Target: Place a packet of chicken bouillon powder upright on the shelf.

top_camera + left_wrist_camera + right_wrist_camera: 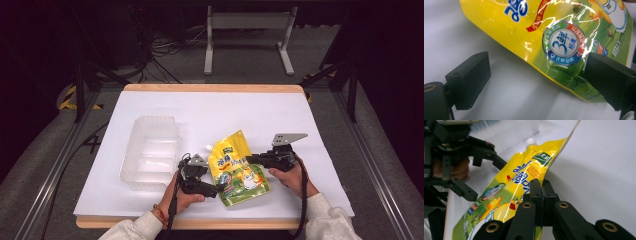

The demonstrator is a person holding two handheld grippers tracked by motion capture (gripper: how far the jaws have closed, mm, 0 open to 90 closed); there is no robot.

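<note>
High view: white table (310,120), clear tray (150,150) far left, yellow pouch (237,167) near centre between hands. Right gripper (541,192) pinching pouch's right edge; left gripper (534,82) spread around lower edge, not clamped. Risk: slick foil slipping from thin pinch, pouch flopping.

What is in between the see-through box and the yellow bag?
In the high view, the left gripper and its hand sit between the clear tray and the yellow pouch, on the white table.

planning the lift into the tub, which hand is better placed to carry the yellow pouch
Right. The right claw is shut on the pouch's edge, while the left claw stands open beside its other edge. The tub lies to the left.
</note>
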